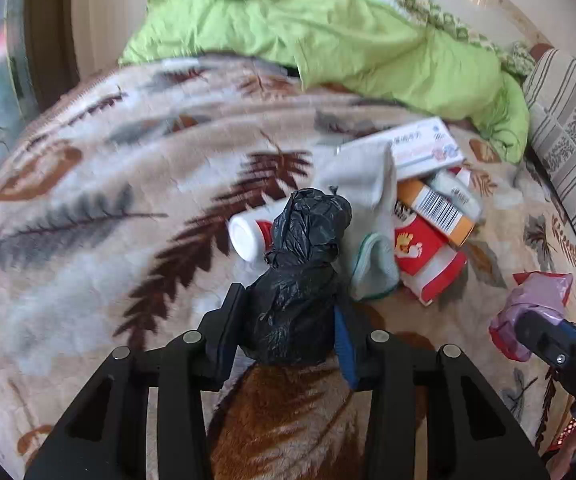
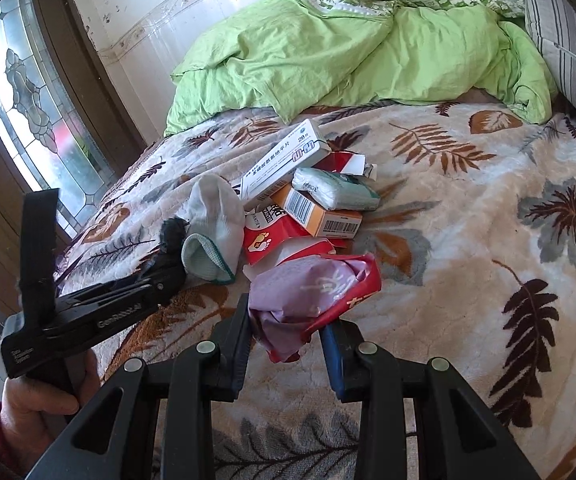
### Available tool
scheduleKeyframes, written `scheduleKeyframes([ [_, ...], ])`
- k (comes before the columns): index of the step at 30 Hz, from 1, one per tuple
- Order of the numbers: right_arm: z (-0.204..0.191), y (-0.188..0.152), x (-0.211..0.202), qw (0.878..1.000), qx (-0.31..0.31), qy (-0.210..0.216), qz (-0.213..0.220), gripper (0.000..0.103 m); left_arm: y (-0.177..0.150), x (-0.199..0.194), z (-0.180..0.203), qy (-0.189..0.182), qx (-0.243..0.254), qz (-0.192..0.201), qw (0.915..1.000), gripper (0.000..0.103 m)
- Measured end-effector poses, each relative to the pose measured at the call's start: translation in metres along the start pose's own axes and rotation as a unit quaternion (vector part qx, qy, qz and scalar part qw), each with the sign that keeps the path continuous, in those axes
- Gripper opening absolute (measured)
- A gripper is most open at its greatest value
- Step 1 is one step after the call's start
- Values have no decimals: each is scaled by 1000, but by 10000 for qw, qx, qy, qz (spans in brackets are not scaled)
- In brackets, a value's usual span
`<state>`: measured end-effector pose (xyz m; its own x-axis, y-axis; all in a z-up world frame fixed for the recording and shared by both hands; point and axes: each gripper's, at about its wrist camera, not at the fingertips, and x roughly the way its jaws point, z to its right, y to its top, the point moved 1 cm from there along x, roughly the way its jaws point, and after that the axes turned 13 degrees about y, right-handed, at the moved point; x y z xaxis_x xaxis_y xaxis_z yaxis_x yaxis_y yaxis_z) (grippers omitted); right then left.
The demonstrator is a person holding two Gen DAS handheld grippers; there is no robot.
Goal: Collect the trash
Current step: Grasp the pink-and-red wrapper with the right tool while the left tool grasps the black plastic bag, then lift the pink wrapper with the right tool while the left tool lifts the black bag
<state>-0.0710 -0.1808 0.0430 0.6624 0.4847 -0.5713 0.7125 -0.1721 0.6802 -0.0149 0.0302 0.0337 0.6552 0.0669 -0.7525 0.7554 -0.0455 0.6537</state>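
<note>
Left hand-held gripper point(image 1: 288, 328): closed on a crumpled black bag point(image 1: 300, 276), which stands up between the fingers above the bed point(image 2: 468, 240). Right hand-held gripper point(image 2: 288, 340): closed on a pink-and-red wrapper point(image 2: 312, 292), held just at the near side of the trash pile.

Remaining trash sits near the middle of the bed, toward the green duvet point(image 2: 328, 52): long white box point(image 2: 284, 156), orange box point(image 2: 316, 212), red-and-white packet point(image 2: 280, 240), pale soft pack point(image 2: 336, 188), a white bottle point(image 1: 252, 232) partly behind the black bag. A grey sock point(image 2: 216, 220) lies touching the pile; judge whether it counts as trash before taking it.

Step in hand, as judged: getting the bag open to receive the wrapper.
- You hold the bag bunched; its mouth is not visible. Regrip at an edge so it can open.
- Keep your pinch on the wrapper firm; thin film slips.
- Bring the two grippers together over the bed, not past its edge, so a drop lands on the blanket.

Surface: plush leaf-print blanket, soft and uneven; boxes lean on each other and may slide. Room: stained-glass window point(image 2: 28, 92) along the left edge of the bed, striped pillow point(image 2: 568, 40) at the far right corner.
</note>
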Motion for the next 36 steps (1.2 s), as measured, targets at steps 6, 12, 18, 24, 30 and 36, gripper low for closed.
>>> scheduleKeyframes([
  [6, -4, -1, -3, 9999, -131, -49, 56, 34, -3, -36, 3, 297, 172, 753, 9966, 40],
  [12, -5, -1, -4, 9998, -146, -74, 75, 34, -2, -49, 11, 428, 385, 1107, 9922, 40],
  [18, -4, -1, -5, 9998, -139, -81, 75, 34, -5, -49, 14, 455, 452, 1108, 9918, 40],
  [24, -6, -1, -5, 9997, -202, -93, 65, 34, -6, -49, 16, 469, 514, 1120, 9913, 40],
  [30, -6, -1, -5, 9997, -200, -92, 67, 34, -7, -49, 19, 484, 588, 1133, 9906, 40],
  [36, -6, -1, -5, 9997, -198, -101, 72, 34, -8, -49, 19, 487, 588, 1133, 9906, 40],
])
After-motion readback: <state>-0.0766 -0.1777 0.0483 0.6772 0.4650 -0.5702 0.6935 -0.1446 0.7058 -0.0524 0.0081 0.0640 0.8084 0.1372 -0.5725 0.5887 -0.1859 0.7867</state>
